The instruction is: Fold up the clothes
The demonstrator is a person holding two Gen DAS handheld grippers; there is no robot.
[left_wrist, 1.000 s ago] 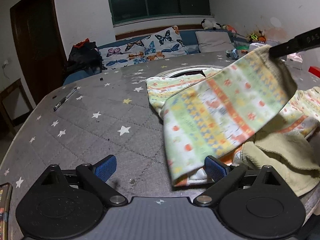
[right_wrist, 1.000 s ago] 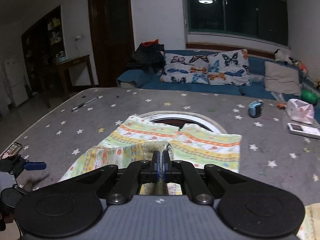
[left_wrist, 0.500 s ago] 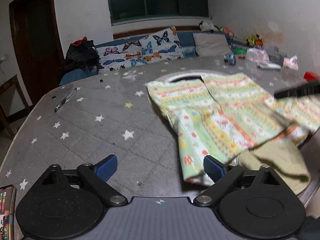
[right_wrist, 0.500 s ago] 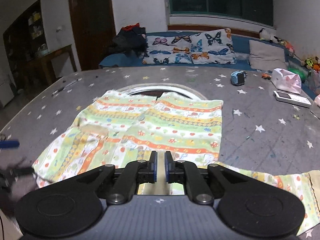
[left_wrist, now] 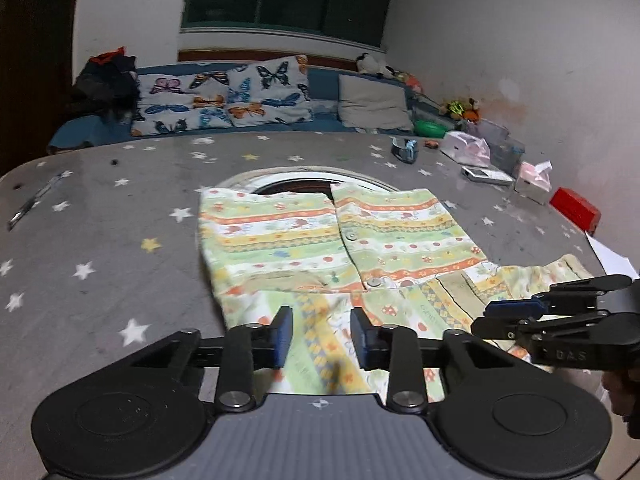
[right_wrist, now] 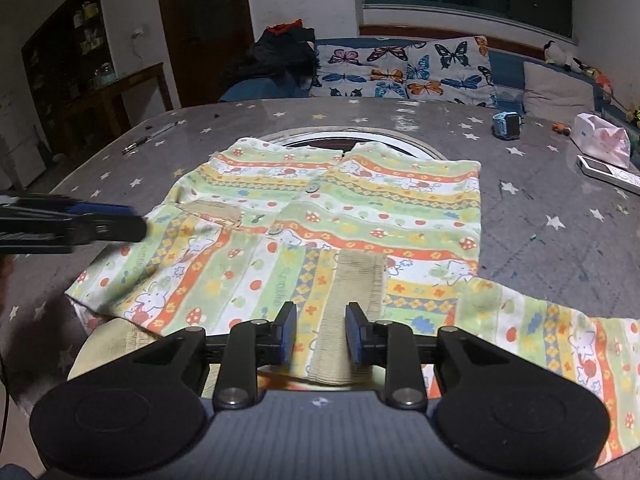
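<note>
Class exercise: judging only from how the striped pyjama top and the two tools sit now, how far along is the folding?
Done: one sleeve lies folded across the pyjama top. In hand: nothing; the right tool and left tool are open above the cloth. Left: the other sleeve lies spread out sideways, and the body is unfolded.

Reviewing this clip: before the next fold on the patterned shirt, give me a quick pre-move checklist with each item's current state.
1. Left gripper open, holding nothing: ok.
2. Right gripper open, jaws either side of the beige cuff but not clamped: ok.
3. Patterned shirt lying flat on the star-print table, buttoned front up: ok.
4. Left sleeve folded across the lower body of the shirt: ok.
5. Other sleeve folded in: not ok, it trails out to the right.
6. Fold path free of clutter; remote and tissue pack sit apart from the shirt: ok.
</note>
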